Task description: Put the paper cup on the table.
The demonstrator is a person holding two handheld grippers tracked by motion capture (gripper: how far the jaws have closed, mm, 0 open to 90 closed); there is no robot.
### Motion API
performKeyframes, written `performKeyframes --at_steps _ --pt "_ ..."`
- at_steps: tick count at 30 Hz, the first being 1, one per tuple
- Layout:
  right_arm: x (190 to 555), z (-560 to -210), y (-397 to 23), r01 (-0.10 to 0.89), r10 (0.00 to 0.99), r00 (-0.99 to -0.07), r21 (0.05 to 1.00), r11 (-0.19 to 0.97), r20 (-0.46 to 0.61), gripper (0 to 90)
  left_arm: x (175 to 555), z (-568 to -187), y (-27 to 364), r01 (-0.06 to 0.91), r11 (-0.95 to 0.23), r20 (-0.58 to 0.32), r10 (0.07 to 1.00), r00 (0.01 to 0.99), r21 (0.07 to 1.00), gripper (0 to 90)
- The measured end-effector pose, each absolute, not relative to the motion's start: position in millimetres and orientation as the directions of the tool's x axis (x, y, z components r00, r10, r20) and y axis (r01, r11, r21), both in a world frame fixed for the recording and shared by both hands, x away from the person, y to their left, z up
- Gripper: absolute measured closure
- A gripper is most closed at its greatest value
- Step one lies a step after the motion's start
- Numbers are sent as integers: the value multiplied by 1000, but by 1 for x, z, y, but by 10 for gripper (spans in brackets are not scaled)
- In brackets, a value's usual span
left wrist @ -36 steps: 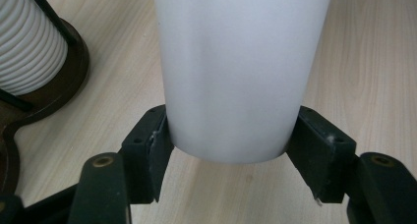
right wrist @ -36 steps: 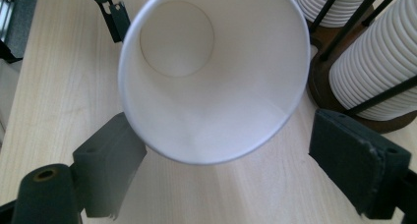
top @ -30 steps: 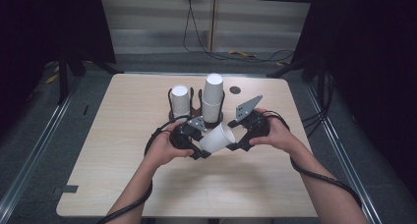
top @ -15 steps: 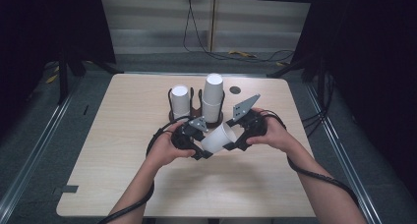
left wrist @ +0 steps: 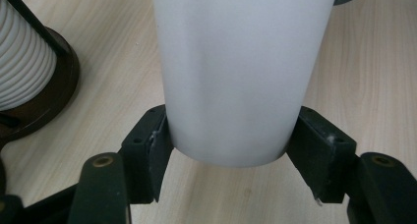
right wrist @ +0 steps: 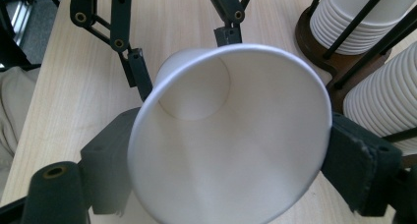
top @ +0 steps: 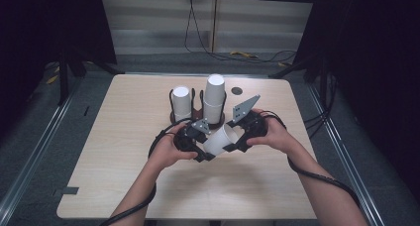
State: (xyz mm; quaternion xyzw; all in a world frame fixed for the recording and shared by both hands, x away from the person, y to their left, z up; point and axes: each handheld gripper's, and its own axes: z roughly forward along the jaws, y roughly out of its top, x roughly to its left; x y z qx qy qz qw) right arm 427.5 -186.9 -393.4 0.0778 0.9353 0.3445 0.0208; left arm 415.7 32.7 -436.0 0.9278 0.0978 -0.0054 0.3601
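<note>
1. Landmark: cup [top: 218, 139], white paper, lying on its side just above the table [top: 124, 186], between the two grippers.
2. Left gripper [top: 204, 149] at the cup's base end. In the left gripper view its pads [left wrist: 158, 148] press both sides of the cup [left wrist: 236, 76] near the closed bottom: clamped on it.
3. Right gripper [top: 233, 139] at the cup's mouth end. In the right gripper view the open rim of the cup [right wrist: 231, 135] sits between its pads [right wrist: 351, 160]; the jaws have just been closing in on it. The right-hand pad touches the rim; the left-hand one looks to touch too. I read this as a grip on the rim.
4. Also in the right gripper view, beyond the cup's base, the left gripper [right wrist: 184, 52] holds the far end.
5. A hand [top: 166, 154] carries the left gripper, and the other hand [top: 275, 137] the right one, either side of the cup.
6. Behind the cup: a dark rack [top: 173, 118] with two stacks of cups, the short stack [top: 182, 103] to the left and the tall stack [top: 214, 98] directly behind.
7. Farther behind, to the right: a dark disc [top: 237, 91] on the table.
</note>
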Motion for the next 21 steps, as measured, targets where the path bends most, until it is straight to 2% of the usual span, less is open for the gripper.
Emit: performKeyframes --at_steps 8,11,14,17,21 --pt "426 -391 -187 112 146 -989 639 761 -1 192 416 -438 33 194 -712 -84 187 979 675 352" --pt "426 -392 -188 113 148 -989 634 765 -3 203 418 -438 35 237 -691 -115 219 969 683 302" --pt "426 -393 -190 118 155 -988 629 768 -5 207 418 -439 36 237 -694 -108 224 969 680 282" --pt "426 -393 -192 120 159 -987 627 770 -6 209 418 -439 37 264 -693 -118 251 961 671 217" --pt "427 -392 -195 124 168 -986 603 788 -16 209 415 -439 42 268 -701 -110 263 959 660 206"
